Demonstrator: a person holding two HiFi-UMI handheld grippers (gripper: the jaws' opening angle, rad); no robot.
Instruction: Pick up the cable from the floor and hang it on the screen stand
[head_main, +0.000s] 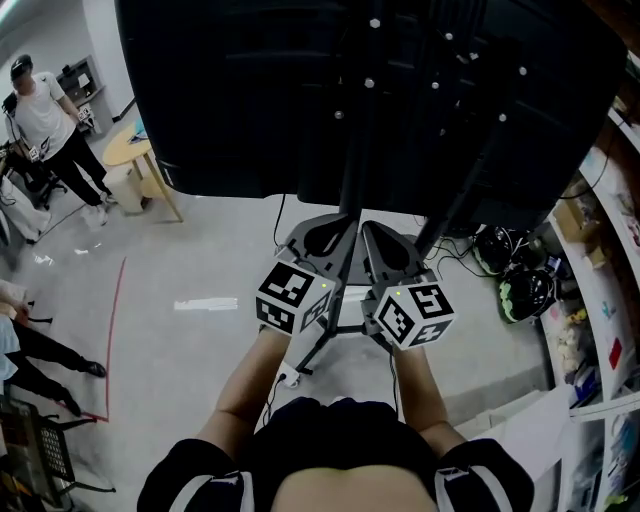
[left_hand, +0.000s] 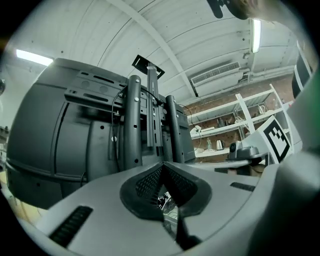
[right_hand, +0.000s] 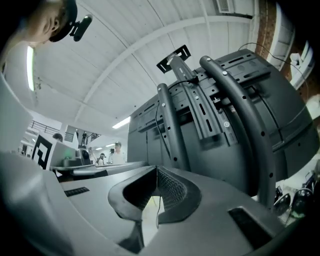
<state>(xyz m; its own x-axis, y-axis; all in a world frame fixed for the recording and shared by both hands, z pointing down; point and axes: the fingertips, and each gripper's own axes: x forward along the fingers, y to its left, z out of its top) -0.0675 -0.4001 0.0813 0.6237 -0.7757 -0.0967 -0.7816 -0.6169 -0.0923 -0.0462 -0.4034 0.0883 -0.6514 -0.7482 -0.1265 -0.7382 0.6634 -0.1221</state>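
Observation:
The screen stand (head_main: 350, 150) carries a big black screen (head_main: 240, 100), seen from its back. Both grippers hover side by side just before the stand's columns. My left gripper (head_main: 338, 225) (left_hand: 162, 166) has its ribbed pads (left_hand: 150, 182) meeting at the tips with nothing between them. My right gripper (head_main: 375, 232) (right_hand: 156, 168) is also shut and empty. A thin black cable (right_hand: 158, 117) (left_hand: 114, 117) runs down along the columns from the mounting bracket (right_hand: 200, 107). On the floor by the stand's leg lies a white plug (head_main: 288, 377) with a dark lead.
Black cables and green-and-black gear (head_main: 525, 290) lie on the floor to the right, beside white shelves (head_main: 600, 310). A round wooden table (head_main: 130, 150) and a standing person (head_main: 45, 115) are at the far left. A red line (head_main: 112, 320) marks the floor.

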